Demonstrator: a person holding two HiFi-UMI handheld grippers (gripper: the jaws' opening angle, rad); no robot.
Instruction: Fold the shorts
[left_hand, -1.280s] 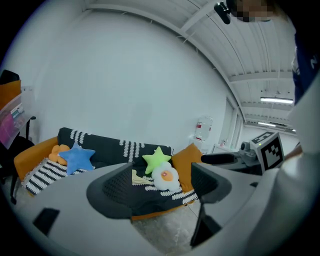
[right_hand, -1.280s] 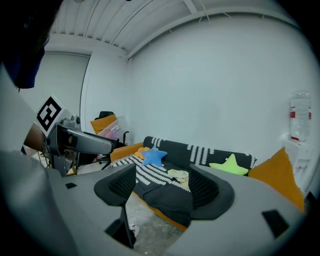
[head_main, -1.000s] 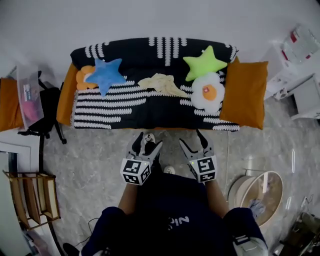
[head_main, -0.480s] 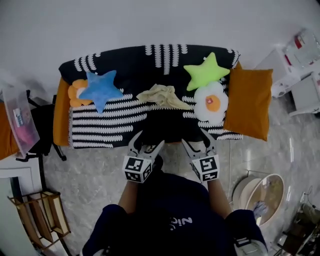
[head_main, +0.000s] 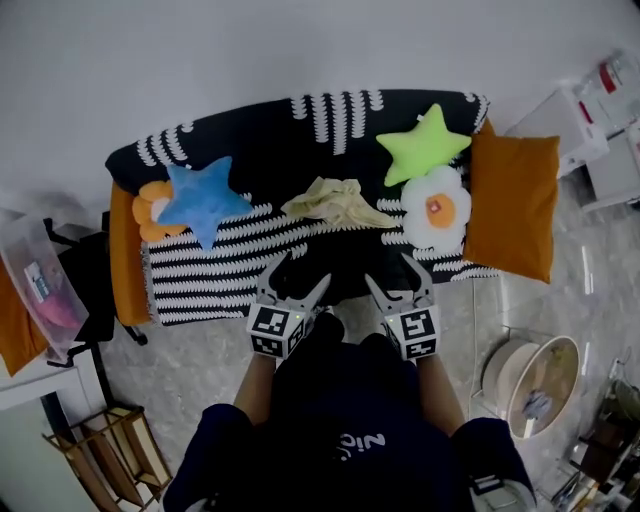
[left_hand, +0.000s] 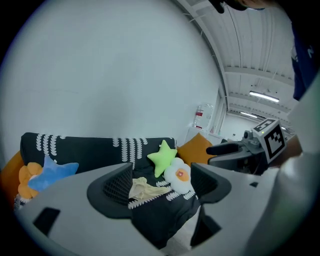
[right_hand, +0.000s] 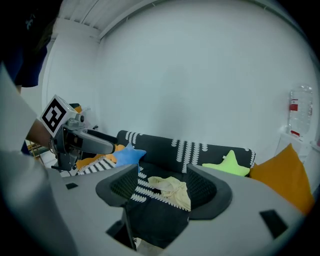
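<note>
Approach step. My left gripper (head_main: 300, 272) and right gripper (head_main: 390, 270) are both released and empty, the right's jaws just closing slightly. Crumpled yellow shorts (head_main: 335, 203) lie at 12 o'clock on the sofa (head_main: 230, 265); next I must reach and spread them.

Left gripper (head_main: 301, 274) spread; right (head_main: 390, 272) narrowing, empty

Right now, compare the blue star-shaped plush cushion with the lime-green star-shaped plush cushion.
Colour: the blue star cushion is blue, the green star cushion lime.
Side: in the head view the blue star cushion lies left of the pale yellow shorts, the green star cushion right.
Neighbour: the blue one overlaps an orange flower cushion; the green one touches a white fried-egg cushion.
Both are five-pointed plush stars on the black-and-white sofa cover.
</note>
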